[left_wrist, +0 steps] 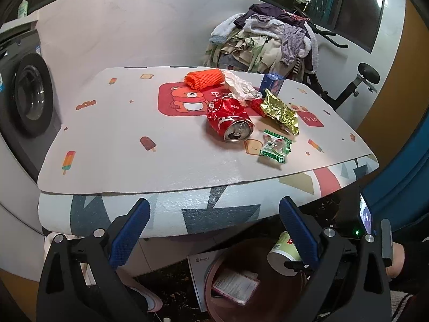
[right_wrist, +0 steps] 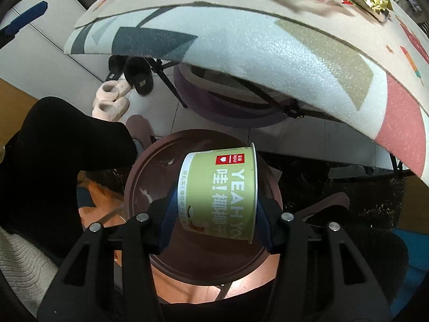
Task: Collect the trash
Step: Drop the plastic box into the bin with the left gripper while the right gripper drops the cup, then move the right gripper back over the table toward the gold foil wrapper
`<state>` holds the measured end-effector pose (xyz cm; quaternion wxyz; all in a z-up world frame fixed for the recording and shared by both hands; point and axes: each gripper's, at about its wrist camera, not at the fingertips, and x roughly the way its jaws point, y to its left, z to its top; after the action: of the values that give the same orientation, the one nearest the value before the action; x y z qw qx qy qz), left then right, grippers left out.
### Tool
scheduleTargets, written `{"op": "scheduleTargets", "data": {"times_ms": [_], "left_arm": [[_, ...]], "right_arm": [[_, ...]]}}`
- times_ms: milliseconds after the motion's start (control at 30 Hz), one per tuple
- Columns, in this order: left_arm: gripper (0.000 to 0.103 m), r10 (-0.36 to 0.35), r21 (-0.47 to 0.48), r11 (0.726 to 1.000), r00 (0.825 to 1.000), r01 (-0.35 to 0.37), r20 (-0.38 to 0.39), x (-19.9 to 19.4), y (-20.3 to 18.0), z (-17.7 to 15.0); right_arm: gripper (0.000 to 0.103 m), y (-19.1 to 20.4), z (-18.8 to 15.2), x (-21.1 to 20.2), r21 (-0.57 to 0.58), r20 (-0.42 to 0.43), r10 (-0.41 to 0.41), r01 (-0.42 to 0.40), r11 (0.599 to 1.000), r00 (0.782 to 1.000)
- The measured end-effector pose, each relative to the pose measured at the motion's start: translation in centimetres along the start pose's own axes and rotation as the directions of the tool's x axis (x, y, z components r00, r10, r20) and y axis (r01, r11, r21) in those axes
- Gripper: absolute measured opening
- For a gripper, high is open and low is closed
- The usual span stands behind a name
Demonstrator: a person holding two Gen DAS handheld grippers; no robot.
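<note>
The right tool [right_wrist: 215, 209] grips a green cup [right_wrist: 219, 193] over the bin [right_wrist: 139, 171] below the desk [left_wrist: 134, 139], apparently about to drop it, while the left tool [left_wrist: 214, 230] hangs wide open and empty, likely next for the can [left_wrist: 230, 123].

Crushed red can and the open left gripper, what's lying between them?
Nothing: in the left wrist view only bare mat and the table's front edge separate the left gripper from the crushed red can.
</note>
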<state>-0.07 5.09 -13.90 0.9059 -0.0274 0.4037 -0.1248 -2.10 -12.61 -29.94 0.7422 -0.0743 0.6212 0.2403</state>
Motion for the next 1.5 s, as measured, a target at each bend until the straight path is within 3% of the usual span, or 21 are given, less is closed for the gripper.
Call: {"op": "scheduleTargets", "data": {"times_ms": [100,167,233,333,433,533,633,800,933,1033,1200,1300,1400,1500], "left_arm": [[0.095,0.002,-0.002,1.0,1.0,-0.002,-0.001,0.0,0.0,0.0],[0.095,0.003,-0.005,1.0,1.0,-0.003,-0.002,0.1,0.1,-0.1],[0.095,0.005,-0.008,1.0,1.0,-0.005,-0.004,0.1,0.1,-0.1],[0.096,0.013,-0.014,1.0,1.0,-0.013,-0.009,0.2,0.2,-0.2],[0.096,0.019,-0.022,1.0,1.0,-0.019,-0.014,0.3,0.4,-0.3],[0.096,0.023,-0.032,0.999,1.0,-0.023,-0.014,0.4,0.6,-0.3],[0.096,0.017,-0.038,0.999,1.0,-0.018,-0.014,0.4,0.7,-0.2],[0.097,-0.001,-0.023,1.0,1.0,0.001,0.002,0.3,0.7,0.2],[0.097,0.007,0.04,0.999,0.999,-0.009,0.041,0.0,0.4,1.0],[0.097,0.027,0.075,0.997,0.998,-0.032,0.058,-0.1,0.3,1.6],[0.097,0.027,0.079,0.996,0.99,-0.038,0.136,-0.5,0.9,3.2],[0.097,0.026,0.068,0.997,0.989,-0.036,0.148,-0.3,1.3,4.3],[0.097,0.028,0.054,0.998,0.988,-0.037,0.153,0.4,1.8,5.5],[0.097,-0.002,0.018,1.0,0.988,0.0,0.154,1.2,2.6,6.6]], "right_arm": [[0.053,-0.1,0.0,0.1,0.004,-0.006,-0.017,0.017,1.0,1.0],[0.061,0.2,0.3,0.4,0.006,-0.004,-0.024,0.024,1.0,1.0],[0.076,0.1,0.3,0.3,0.008,0.0,-0.039,0.039,0.999,0.999],[0.091,-0.2,0.3,-0.1,0.016,0.02,-0.061,0.061,0.998,0.998],[0.096,-0.5,0.4,-1.5,0.033,0.089,-0.071,0.068,0.997,0.994],[0.097,-1.2,0.5,-3.3,0.056,0.171,-0.071,0.062,0.996,0.983],[0.097,-2.0,0.7,-5.7,0.072,0.283,-0.087,0.069,0.995,0.955],[0.097,-3.7,1.5,-8.6,0.102,0.388,-0.136,0.104,0.989,0.911],[0.097,-5.9,1.9,-10.0,0.149,0.414,-0.192,0.142,0.979,0.89],[0.097,-7.6,2.2,-10.7,0.182,0.435,-0.175,0.104,0.978,0.883],[0.097,-9.7,3.3,-12.1,0.243,0.467,-0.224,0.119,0.963,0.855],[0.097,-11.2,4.6,-12.5,0.264,0.46,-0.21,0.093,0.96,0.863],[0.097,-12.7,6.2,-12.8,0.321,0.447,-0.257,0.114,0.94,0.857],[0.097,-14.5,8.0,-12.9,0.38,0.459,-0.25,0.065,0.923,0.852]]}}
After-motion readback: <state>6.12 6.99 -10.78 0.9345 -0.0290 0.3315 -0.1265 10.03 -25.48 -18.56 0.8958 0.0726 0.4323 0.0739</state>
